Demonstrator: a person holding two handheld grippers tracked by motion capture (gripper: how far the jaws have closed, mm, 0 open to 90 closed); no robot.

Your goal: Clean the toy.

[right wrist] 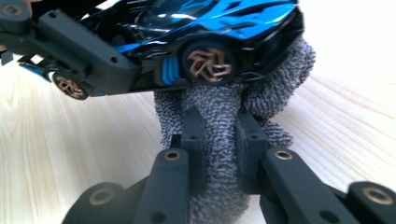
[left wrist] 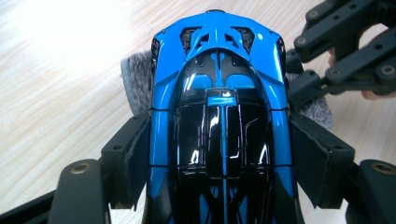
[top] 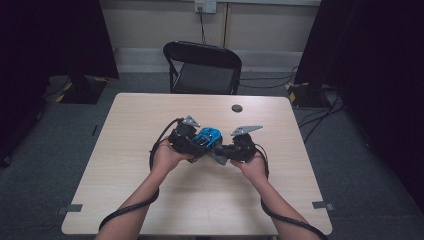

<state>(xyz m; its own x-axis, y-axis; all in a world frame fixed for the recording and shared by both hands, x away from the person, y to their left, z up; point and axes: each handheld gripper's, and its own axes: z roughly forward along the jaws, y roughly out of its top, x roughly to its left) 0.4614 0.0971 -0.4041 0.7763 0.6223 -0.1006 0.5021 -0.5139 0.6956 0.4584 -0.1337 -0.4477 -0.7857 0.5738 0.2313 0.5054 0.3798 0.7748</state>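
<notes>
Above the pale wooden table (top: 150, 125), the left gripper (left wrist: 219, 154) is clamped on a blue toy car (left wrist: 219, 116) while the right gripper (right wrist: 219, 140), pinching a grey cloth (right wrist: 219, 121) just under it, seems mid-wipe and should next rub along the underside.

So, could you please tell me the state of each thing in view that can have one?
Toy car: held off the table, clamped by its sides.
Grey cloth: bunched, pinched, pressed under the car.
Left claw: shut on the car.
Right claw: shut on the cloth.
Folding chair: unfolded, unoccupied.
</notes>
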